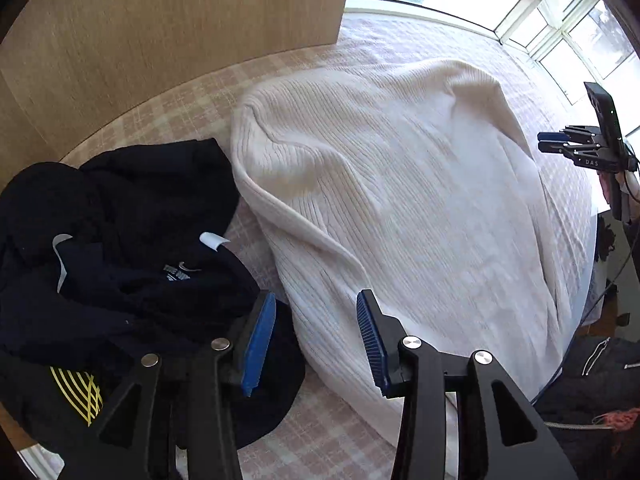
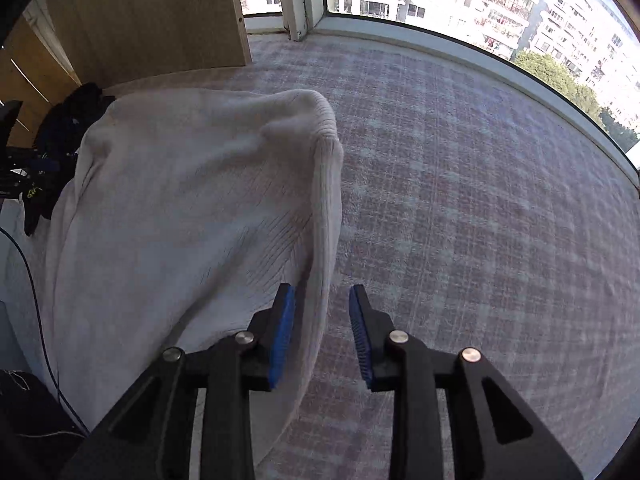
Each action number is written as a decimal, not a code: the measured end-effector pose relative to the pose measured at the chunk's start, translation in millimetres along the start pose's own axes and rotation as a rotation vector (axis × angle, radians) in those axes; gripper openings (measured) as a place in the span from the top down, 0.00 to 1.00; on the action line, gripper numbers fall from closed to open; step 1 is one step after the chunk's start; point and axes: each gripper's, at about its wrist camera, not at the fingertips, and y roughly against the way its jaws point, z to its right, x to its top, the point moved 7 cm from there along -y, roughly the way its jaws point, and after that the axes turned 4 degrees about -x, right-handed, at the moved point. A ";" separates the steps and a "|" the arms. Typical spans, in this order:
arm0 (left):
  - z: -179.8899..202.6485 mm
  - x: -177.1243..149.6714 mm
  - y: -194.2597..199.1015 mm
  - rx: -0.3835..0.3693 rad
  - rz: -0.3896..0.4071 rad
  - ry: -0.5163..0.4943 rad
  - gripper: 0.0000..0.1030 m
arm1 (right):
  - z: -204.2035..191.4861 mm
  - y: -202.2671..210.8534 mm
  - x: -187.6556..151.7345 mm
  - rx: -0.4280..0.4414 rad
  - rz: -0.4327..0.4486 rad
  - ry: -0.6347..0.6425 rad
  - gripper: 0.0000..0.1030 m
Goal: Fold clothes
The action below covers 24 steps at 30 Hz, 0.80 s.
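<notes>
- White sweater (image 1: 400, 200) lies spread on the checked bedcover (image 2: 480, 200), ready to fold.
- Left gripper (image 1: 316, 340) released, straddling its edge.
- Right gripper (image 2: 322, 332) released, hem between the pads, unpinched.
- Dark clothes (image 1: 120, 260) heaped aside, probably awaiting their turn.

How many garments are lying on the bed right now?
2 clearly: a cream ribbed sweater spread mid-bed, and a crumpled dark navy hoodie beside it near the wooden panel. The dark heap may hide more.

Checked bedspread (image 1: 192, 108) under sweater (image 1: 400, 184), dark clothes (image 1: 120, 264)
</notes>
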 end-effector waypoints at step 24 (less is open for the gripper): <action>59.2 -84.5 -4.0 -0.152 0.053 0.167 0.53 | -33.4 -9.1 -109.1 0.093 -0.122 -0.113 0.67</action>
